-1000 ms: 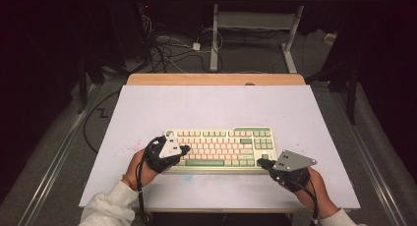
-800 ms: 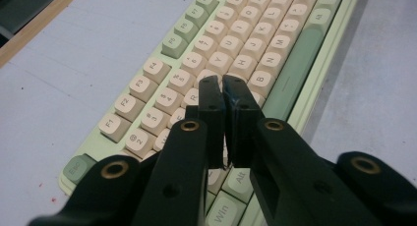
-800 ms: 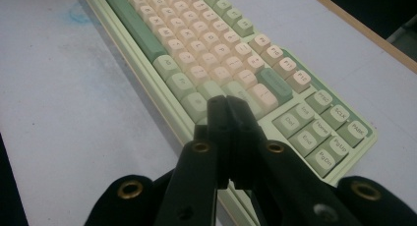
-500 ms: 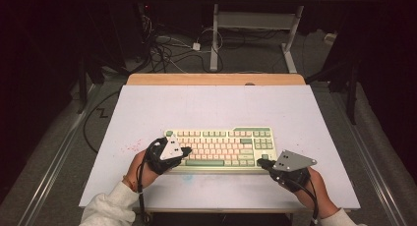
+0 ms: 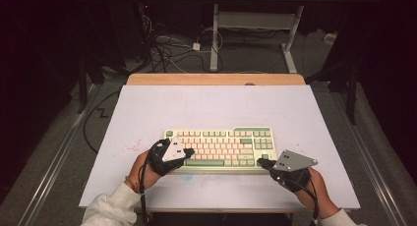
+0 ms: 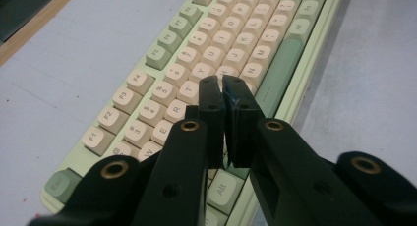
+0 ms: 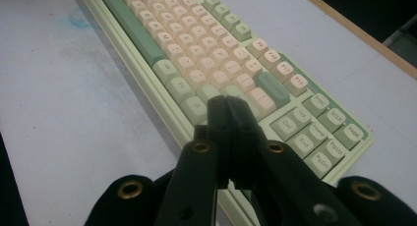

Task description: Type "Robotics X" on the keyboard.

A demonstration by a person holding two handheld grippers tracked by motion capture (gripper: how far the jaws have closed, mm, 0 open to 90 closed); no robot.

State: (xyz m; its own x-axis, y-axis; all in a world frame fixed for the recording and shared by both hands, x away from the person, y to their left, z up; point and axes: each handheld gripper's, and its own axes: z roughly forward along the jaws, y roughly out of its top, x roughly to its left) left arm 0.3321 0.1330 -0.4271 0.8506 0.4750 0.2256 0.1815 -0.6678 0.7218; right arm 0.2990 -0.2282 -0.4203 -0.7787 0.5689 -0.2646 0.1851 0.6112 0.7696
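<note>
Keyboard (image 5: 221, 145) sits on bench (image 5: 211, 108), your left gripper (image 5: 189, 151) and right gripper (image 5: 259, 162) over it, fingers pressed together.

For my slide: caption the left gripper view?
Left gripper, jaws shut, poised over the letter keys of a green-and-cream keyboard.

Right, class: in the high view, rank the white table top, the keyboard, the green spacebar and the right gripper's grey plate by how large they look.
1. White table top
2. Keyboard
3. and 4. Grey plate and green spacebar: too alike in apparent area to rank; the plate also sits higher, nearer the camera.
</note>
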